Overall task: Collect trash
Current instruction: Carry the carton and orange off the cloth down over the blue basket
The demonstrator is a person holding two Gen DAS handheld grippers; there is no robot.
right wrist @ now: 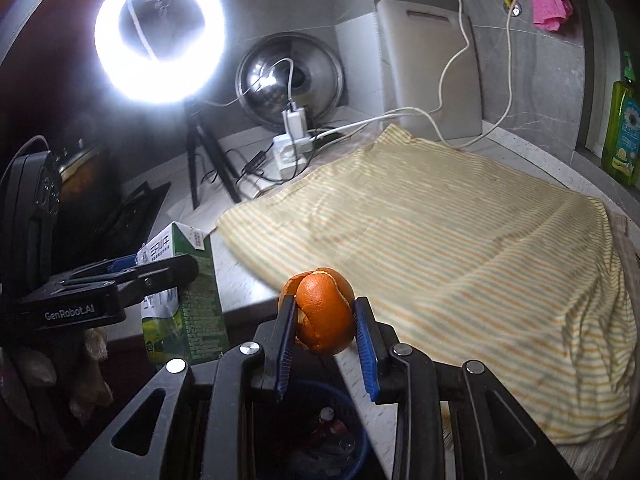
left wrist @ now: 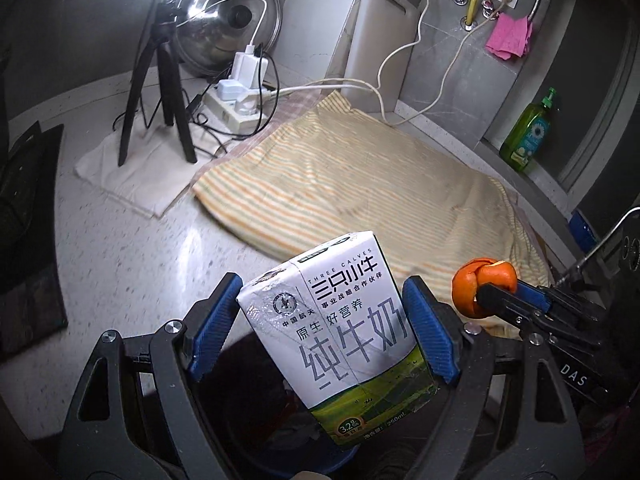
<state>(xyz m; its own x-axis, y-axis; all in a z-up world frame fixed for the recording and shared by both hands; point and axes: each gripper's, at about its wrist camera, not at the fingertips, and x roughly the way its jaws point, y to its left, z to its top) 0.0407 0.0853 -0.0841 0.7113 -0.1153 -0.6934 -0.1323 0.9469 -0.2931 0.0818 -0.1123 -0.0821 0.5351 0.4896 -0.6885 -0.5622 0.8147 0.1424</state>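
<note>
Milk carton (left wrist: 344,336): nearest the left wrist lens, white with a green base, tilted between the two blue pads; both pads press its sides.
Left gripper (left wrist: 324,312): spread wide and clamped on the milk carton, which juts forward past the fingertips; the carton's lower end hangs toward the camera.
Orange peel (right wrist: 324,312): a curled, ball-like shell pinched between the blue pads of the right gripper, sitting at the fingertips, its top rising above them.
Right gripper (right wrist: 326,340): drawn in narrow, pinching the orange peel from both sides.
Relation of the two: in the left wrist view the orange peel (left wrist: 484,284) sits just to the right of the carton; in the right wrist view the carton (right wrist: 188,300) stands to the left of the peel.
Blue bin (right wrist: 352,440): below the right gripper, beyond the counter edge, with some trash inside.
Striped cloth (right wrist: 460,272): spread over the counter ahead of both grippers.
Counter (left wrist: 132,256): pale speckled surface.
Ring light (right wrist: 160,36): lit, on a tripod at the back left.
Green bottle (left wrist: 528,132): on the ledge at the right.
</note>
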